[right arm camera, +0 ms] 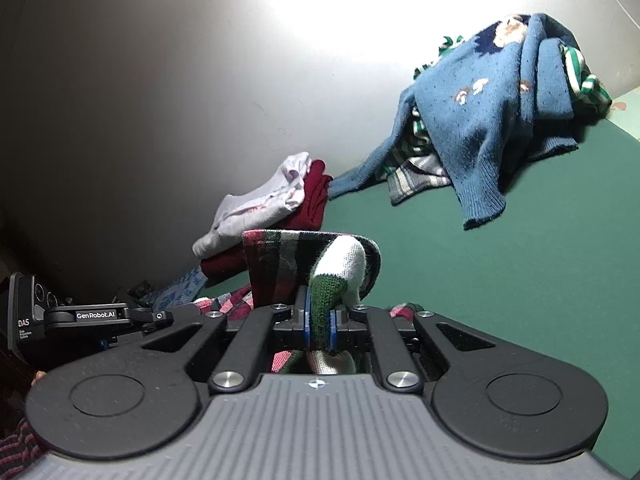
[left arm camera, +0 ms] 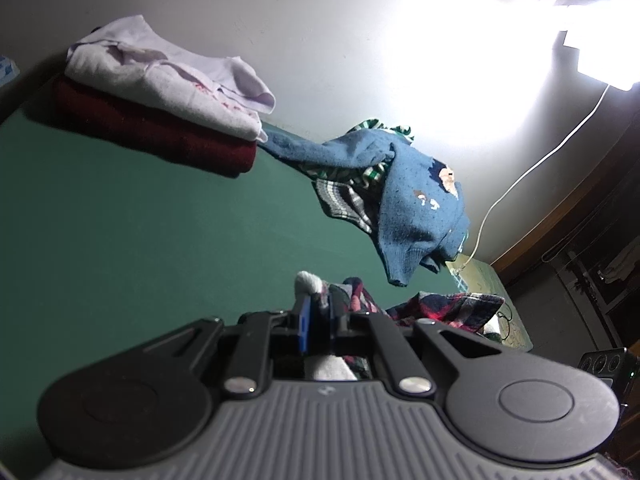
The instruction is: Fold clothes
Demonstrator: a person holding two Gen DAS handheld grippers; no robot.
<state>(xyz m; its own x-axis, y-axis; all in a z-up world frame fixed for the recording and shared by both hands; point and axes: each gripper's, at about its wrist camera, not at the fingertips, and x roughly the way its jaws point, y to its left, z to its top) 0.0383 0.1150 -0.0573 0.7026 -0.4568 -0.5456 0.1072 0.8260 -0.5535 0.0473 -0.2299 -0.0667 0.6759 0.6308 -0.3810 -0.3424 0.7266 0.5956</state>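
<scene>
You are working over the green felt counter [right arm camera: 500,280]; unsorted knits [right arm camera: 492,120] are heaped at its far edge, and a folded stack [left arm camera: 160,100] is lying beside them. The plaid garment [right arm camera: 280,264] is hanging between your hands: your right gripper [right arm camera: 319,326] is pinching its thick green-and-white knit cuff, and your left gripper [left arm camera: 316,318] is clamping a thin white edge.

Green-covered table [left arm camera: 120,216], set against a plain pale wall [left arm camera: 280,20]. Bright lamp panel [left arm camera: 600,52] at upper right, throwing a hard white glare on the wall; white cable [left arm camera: 532,168] hanging from it. Dark wooden furniture [left arm camera: 592,200] beyond the table's right end, dim.
</scene>
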